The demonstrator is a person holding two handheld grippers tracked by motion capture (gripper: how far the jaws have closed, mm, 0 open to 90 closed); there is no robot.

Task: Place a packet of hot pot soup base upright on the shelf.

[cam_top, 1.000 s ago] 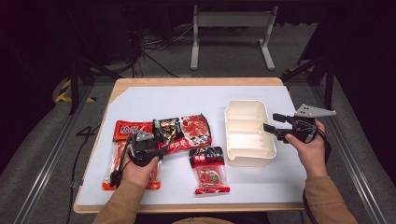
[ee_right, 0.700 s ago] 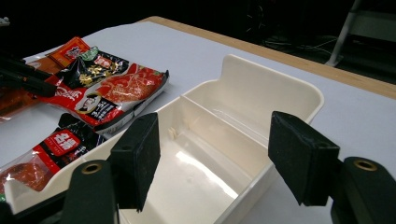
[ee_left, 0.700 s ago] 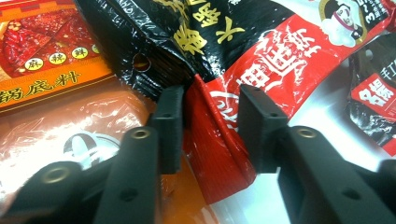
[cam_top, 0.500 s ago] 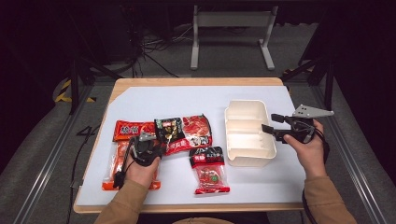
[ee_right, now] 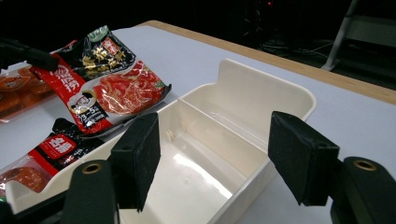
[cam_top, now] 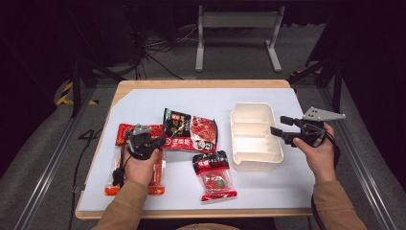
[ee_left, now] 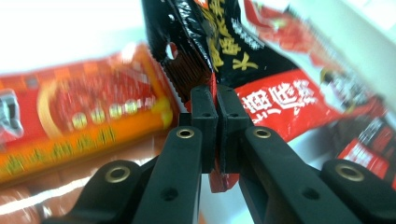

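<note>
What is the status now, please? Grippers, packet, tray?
Left gripper shut on black-red packet. Right gripper open, over cream tray. Tray empty, nothing in the way.

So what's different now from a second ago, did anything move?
Hardly anything. The left gripper is shut on the edge of the big red and black packet just as before, and the packet sits about where it was. The right gripper stays open by the white box, maybe a touch closer to it. The orange packet and the small red packet haven't moved.
</note>
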